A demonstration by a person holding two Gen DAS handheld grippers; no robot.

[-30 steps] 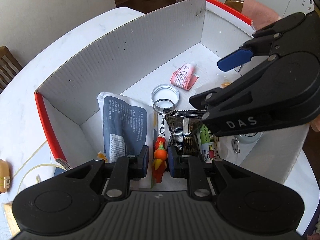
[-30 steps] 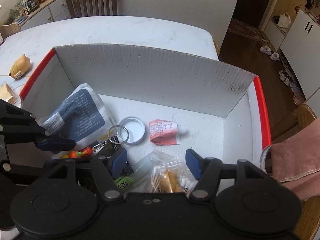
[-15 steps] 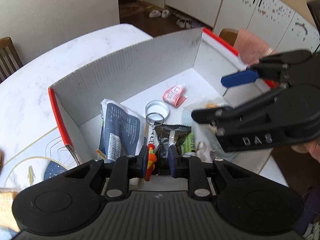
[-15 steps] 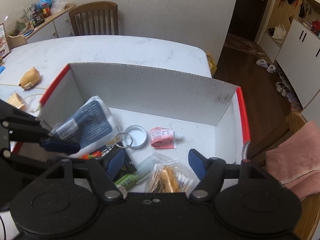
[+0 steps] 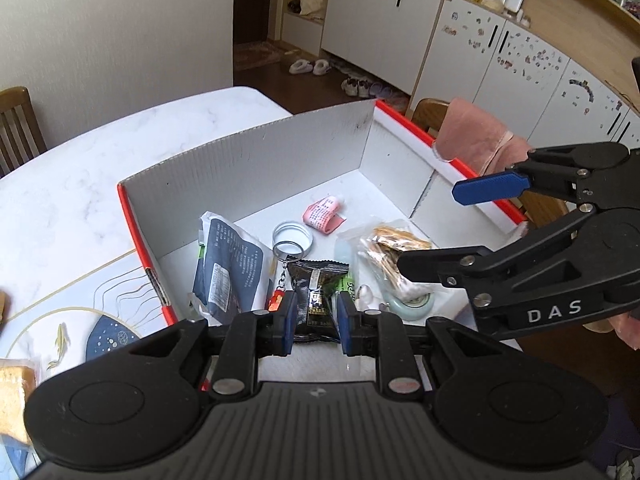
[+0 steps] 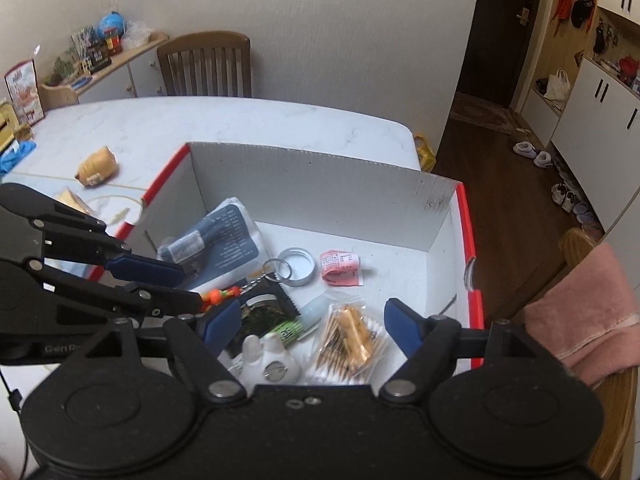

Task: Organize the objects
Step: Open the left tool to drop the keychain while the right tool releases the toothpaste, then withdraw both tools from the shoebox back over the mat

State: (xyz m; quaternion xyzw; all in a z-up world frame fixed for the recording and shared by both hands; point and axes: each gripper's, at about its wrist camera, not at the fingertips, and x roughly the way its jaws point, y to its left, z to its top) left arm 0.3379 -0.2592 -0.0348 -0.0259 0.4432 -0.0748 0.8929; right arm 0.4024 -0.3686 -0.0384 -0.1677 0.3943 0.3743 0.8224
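**Now over the box, nothing gripped**

The left gripper (image 5: 316, 322) has its fingers drawn close, pinching nothing. A black snack packet (image 5: 316, 284) shows through the slit, lying by the box's (image 6: 320, 184) near wall. The right gripper's (image 6: 312, 322) fingers stand spread and have just been opening, empty, above a swab bag (image 6: 348, 340) near the near right corner. The box sits at the desk's (image 6: 240, 120) right edge.

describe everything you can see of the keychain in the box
The keychain lies flat on the box floor: a silver split ring, a short metal chain, then an orange-red charm with green bits. The ring rests by a round lid; the chain runs between a blue-grey pouch and a black packet.
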